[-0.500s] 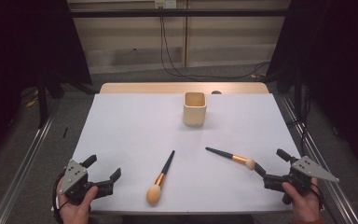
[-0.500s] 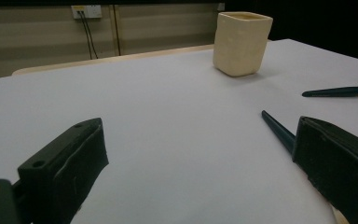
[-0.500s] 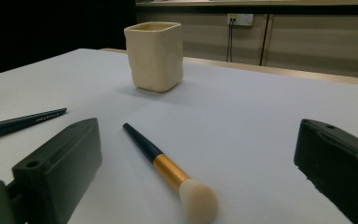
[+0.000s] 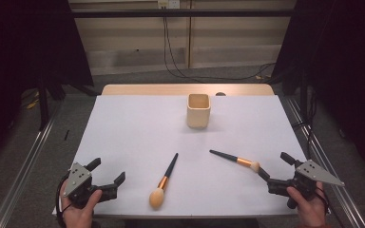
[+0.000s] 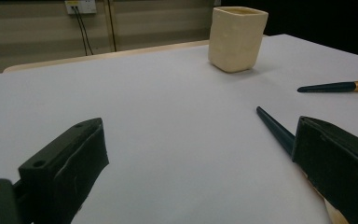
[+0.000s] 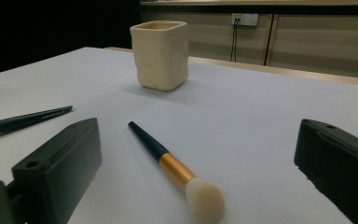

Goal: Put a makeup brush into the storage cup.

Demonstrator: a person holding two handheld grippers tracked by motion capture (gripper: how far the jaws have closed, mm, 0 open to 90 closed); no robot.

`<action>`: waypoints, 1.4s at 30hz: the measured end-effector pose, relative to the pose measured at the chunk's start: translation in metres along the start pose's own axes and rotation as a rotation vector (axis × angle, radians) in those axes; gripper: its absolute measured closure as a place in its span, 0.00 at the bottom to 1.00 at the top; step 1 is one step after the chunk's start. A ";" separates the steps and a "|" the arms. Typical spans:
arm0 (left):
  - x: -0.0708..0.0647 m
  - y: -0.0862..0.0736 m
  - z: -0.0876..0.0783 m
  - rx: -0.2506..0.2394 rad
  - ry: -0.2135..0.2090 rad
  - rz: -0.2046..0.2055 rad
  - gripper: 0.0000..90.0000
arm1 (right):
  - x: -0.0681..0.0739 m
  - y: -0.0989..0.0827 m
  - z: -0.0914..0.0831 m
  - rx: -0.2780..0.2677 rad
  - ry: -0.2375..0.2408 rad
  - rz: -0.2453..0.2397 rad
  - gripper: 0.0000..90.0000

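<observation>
Beige wall (image 4: 138, 47), probably panelled, with cables (image 4: 171, 52); grey floor (image 4: 28, 137).

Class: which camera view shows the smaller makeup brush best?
The right gripper view: the smaller brush lies whole and close between open jaws. The high view shows it whole but small; the left gripper view shows part of its handle.

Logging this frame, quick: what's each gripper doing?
Left gripper: open, holding nothing.
Right gripper: open, holding nothing; small brush lies just ahead of it.
</observation>
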State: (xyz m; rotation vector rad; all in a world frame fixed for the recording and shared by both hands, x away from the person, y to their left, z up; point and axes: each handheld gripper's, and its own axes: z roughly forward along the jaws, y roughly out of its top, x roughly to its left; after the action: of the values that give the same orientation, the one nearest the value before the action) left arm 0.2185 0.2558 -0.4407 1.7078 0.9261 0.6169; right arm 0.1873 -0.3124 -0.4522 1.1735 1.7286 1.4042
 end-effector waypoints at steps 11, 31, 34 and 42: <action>-0.008 0.011 0.001 0.001 -0.031 0.047 0.04 | 0.002 0.000 0.002 0.002 0.019 -0.002 0.01; -0.024 0.036 0.022 -0.007 -0.092 0.059 0.05 | 0.004 0.001 0.004 0.003 0.028 -0.016 0.01; -0.027 0.040 0.025 -0.006 -0.114 0.076 0.03 | 0.003 0.000 0.004 0.004 0.030 -0.009 0.01; -0.038 0.052 0.041 0.007 -0.161 0.082 0.03 | 0.004 0.000 0.004 0.007 0.034 -0.017 0.01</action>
State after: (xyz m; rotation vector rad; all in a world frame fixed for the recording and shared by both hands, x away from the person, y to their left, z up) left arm 0.2439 0.1943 -0.4035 1.7804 0.7485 0.5221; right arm 0.1895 -0.3073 -0.4527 1.1423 1.7636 1.4168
